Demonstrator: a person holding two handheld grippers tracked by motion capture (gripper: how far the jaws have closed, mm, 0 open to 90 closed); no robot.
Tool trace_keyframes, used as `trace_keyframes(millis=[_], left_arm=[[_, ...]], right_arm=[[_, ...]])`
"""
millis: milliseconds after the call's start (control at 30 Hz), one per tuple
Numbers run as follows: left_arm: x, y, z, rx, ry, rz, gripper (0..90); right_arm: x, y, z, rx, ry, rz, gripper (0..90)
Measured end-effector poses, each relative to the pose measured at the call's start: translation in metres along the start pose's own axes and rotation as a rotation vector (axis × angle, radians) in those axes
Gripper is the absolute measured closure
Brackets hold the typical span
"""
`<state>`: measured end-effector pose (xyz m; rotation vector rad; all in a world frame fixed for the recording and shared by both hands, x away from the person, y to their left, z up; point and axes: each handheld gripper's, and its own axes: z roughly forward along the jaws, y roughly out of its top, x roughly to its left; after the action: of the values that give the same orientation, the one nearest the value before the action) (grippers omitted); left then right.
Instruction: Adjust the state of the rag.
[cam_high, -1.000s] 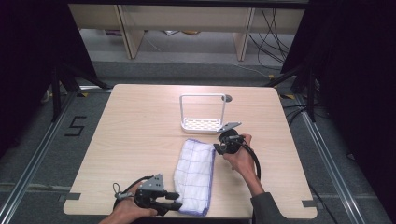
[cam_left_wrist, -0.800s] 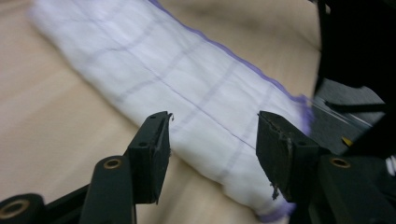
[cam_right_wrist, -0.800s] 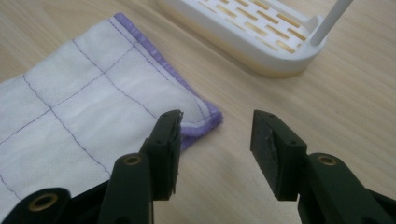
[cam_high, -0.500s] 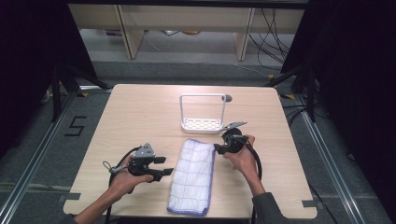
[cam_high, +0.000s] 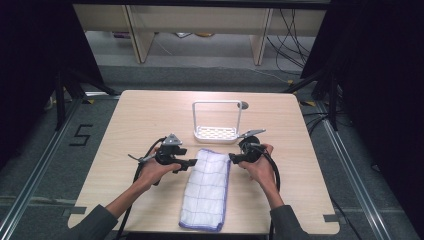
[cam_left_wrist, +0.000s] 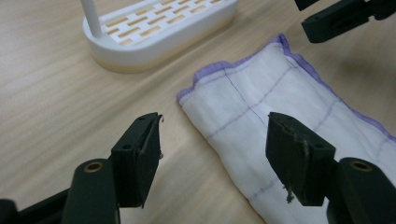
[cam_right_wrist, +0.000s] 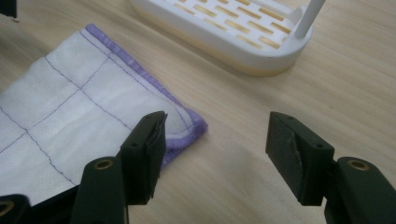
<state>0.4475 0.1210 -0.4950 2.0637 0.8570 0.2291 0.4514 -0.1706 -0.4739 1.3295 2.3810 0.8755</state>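
A folded white cloth (cam_high: 206, 189) with thin purple lines and a purple hem lies lengthwise on the wooden table (cam_high: 130, 125). My left gripper (cam_high: 193, 162) is open at the cloth's far left corner (cam_left_wrist: 187, 95), its jaws astride that edge. My right gripper (cam_high: 231, 158) is open at the far right corner (cam_right_wrist: 198, 126), one jaw over the cloth (cam_right_wrist: 56, 107), the other over bare wood. In the left gripper view the cloth (cam_left_wrist: 285, 107) runs under my left gripper (cam_left_wrist: 215, 144), and the other gripper's jaws (cam_left_wrist: 336, 16) show at top right. Nothing is held.
A white slotted rack (cam_high: 216, 134) with an upright wire handle stands just beyond the cloth, close to both grippers (cam_left_wrist: 154, 28) (cam_right_wrist: 224, 28). A small dark disc (cam_high: 243, 105) lies near the table's far edge. Dark floor and cables surround the table.
My left gripper moved from the near left corner of the table up to the cloth's far left corner. The right gripper shifted slightly at the far right corner.
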Motion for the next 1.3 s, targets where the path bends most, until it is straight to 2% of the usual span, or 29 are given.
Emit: trace_keyframes(millis=[33, 67, 100, 167, 200, 233, 333, 400, 433, 467, 500, 600, 667, 767, 800, 867, 900, 933, 967, 1000, 1033, 1067, 1133, 1167, 1200, 1233, 1300], left_arm=[[0.002, 0.002, 0.002, 0.007, 0.006, 0.015, 34.0], [0.002, 0.003, 0.005, -0.006, 0.006, 0.007, 32.9], [0.004, 0.004, 0.007, 0.002, 0.004, 0.009, 32.5], [0.008, 0.006, 0.011, 0.025, -0.006, -0.001, 31.1], [0.008, 0.007, 0.014, 0.015, -0.009, -0.023, 30.6], [0.011, 0.008, 0.013, 0.041, -0.007, -0.005, 30.1], [0.015, 0.009, 0.018, 0.008, -0.001, -0.039, 29.6], [0.02, 0.011, 0.018, 0.036, -0.008, -0.033, 29.5], [0.019, 0.01, 0.02, 0.018, -0.001, -0.057, 29.2], [0.021, 0.011, 0.02, 0.032, -0.002, -0.045, 29.2], [0.021, 0.011, 0.021, 0.018, -0.006, -0.066, 29.1], [0.021, 0.012, 0.023, 0.013, -0.005, -0.072, 28.7], [0.021, 0.013, 0.024, 0.011, -0.002, -0.068, 28.3], [0.022, 0.014, 0.027, 0.013, -0.002, -0.066, 28.0], [0.023, 0.015, 0.027, 0.032, -0.012, -0.048, 27.9], [0.022, 0.015, 0.028, 0.027, -0.008, -0.057, 27.9], [0.021, 0.015, 0.031, 0.04, -0.008, -0.04, 28.0], [0.021, 0.015, 0.031, 0.04, -0.008, -0.04, 28.1], [0.019, 0.014, 0.034, 0.015, 0.002, -0.055, 28.1], [0.021, 0.015, 0.034, 0.041, -0.002, -0.034, 28.1], [0.019, 0.014, 0.039, 0.025, 0.0, -0.048, 28.3], [0.019, 0.014, 0.04, 0.042, 0.005, -0.028, 28.6], [0.017, 0.014, 0.043, 0.039, 0.006, -0.025, 29.6], [0.017, 0.014, 0.043, 0.054, 0.002, -0.01, 30.3], [0.017, 0.014, 0.043, 0.054, 0.002, -0.01, 31.1], [0.015, 0.014, 0.044, 0.057, 0.009, 0.009, 32.4], [0.014, 0.013, 0.045, 0.059, 0.01, 0.019, 35.8]], right_arm=[[0.0, 0.0, 0.0, 0.001, 0.002, 0.004, 38.9], [0.001, 0.0, 0.0, 0.002, 0.004, 0.008, 38.7], [0.001, 0.001, 0.001, 0.002, 0.008, 0.003, 38.6], [0.002, 0.002, 0.0, 0.012, 0.017, 0.011, 38.5], [0.001, 0.002, 0.001, -0.002, 0.012, -0.007, 38.5], [0.002, 0.003, 0.002, -0.006, 0.012, -0.004, 38.5], [0.003, 0.004, 0.002, -0.002, 0.013, 0.006, 38.4], [0.002, 0.004, 0.003, -0.002, 0.012, 0.001, 38.2], [0.002, 0.004, 0.004, -0.002, 0.004, 0.002, 38.1], [0.002, 0.004, 0.005, -0.001, 0.007, 0.012, 38.0], [0.002, 0.004, 0.005, 0.006, 0.01, 0.008, 38.0], [0.001, 0.005, 0.007, -0.005, 0.003, -0.002, 37.9], [0.005, 0.005, 0.01, 0.001, 0.014, 0.007, 37.9], [0.007, 0.006, 0.012, 0.012, 0.011, -0.019, 37.5], [0.009, 0.006, 0.013, 0.018, 0.007, -0.013, 37.3], [0.01, 0.006, 0.015, 0.011, 0.006, -0.006, 37.3], [0.009, 0.006, 0.017, 0.016, -0.006, -0.027, 37.3], [0.009, 0.006, 0.017, 0.016, -0.006, -0.027, 37.3], [0.011, 0.006, 0.02, 0.031, -0.014, -0.021, 37.1], [0.011, 0.006, 0.02, 0.031, -0.014, -0.021, 37.1], [0.011, 0.006, 0.023, 0.031, -0.031, -0.046, 37.1], [0.012, 0.006, 0.023, 0.041, -0.031, -0.032, 37.1], [0.013, 0.006, 0.026, 0.042, -0.031, -0.056, 37.3], [0.014, 0.005, 0.026, 0.042, -0.04, -0.066, 37.3], [0.014, 0.005, 0.026, 0.042, -0.04, -0.066, 37.3], [0.017, 0.005, 0.028, 0.055, -0.044, -0.052, 37.6], [0.016, 0.005, 0.03, 0.054, -0.041, -0.068, 37.9]])
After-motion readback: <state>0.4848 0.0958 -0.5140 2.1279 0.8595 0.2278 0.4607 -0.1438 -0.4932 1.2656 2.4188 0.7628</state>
